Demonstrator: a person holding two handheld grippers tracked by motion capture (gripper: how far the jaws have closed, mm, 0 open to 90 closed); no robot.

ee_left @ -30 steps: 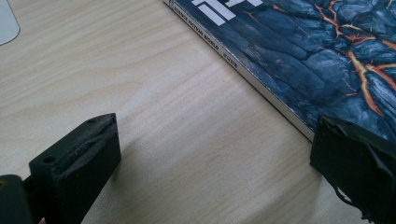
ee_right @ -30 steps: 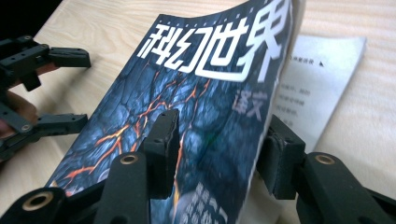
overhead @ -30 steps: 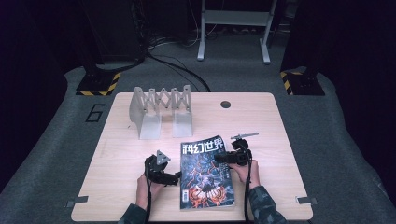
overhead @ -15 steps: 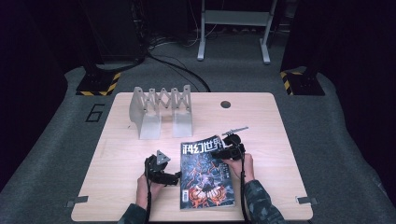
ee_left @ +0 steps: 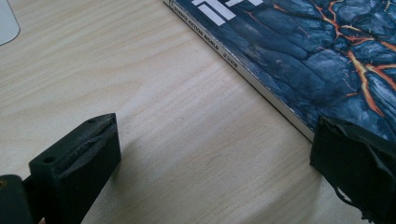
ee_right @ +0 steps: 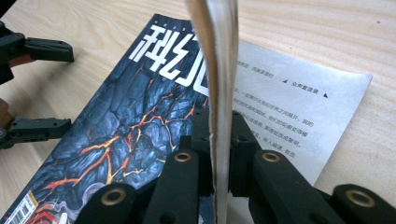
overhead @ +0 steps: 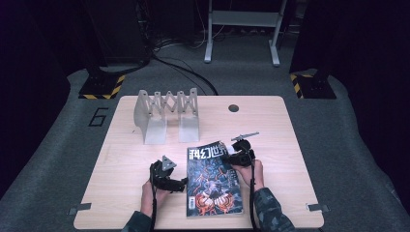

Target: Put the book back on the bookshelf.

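A magazine [overhead: 213,179] with a dark cover of cracked rock and orange veins lies on the near half of the wooden table [overhead: 125,145], a little right of centre, its spine along the left edge. The near end lies flat on the wood.

The right gripper [overhead: 240,153], held in the person's right hand [overhead: 252,173], stands at the far right corner of the magazine. Its jaws are clenched on a thin sheaf of pages, cover included, at the open edge. In the right gripper view that sheaf [ee_right: 218,93] rises edge-on between the two jaws, lifted clear of the page beneath. The exposed page [ee_right: 299,116] is grey-white with small printed text and lies flat on the rest of the magazine.

The left gripper [overhead: 169,180], held in the left hand [overhead: 147,195], sits low just left of the spine, near its middle. Its jaws are spread wide and grasp nothing. In the left gripper view the right-hand jaw overlaps the spine edge [ee_left: 261,88], while the other jaw is above bare wood; whether either touches the surface cannot be told.

A grey metal folding rack [overhead: 167,113] stands on the far left part of the table, well apart from the magazine. A round cable hole [overhead: 234,108] sits near the far edge.
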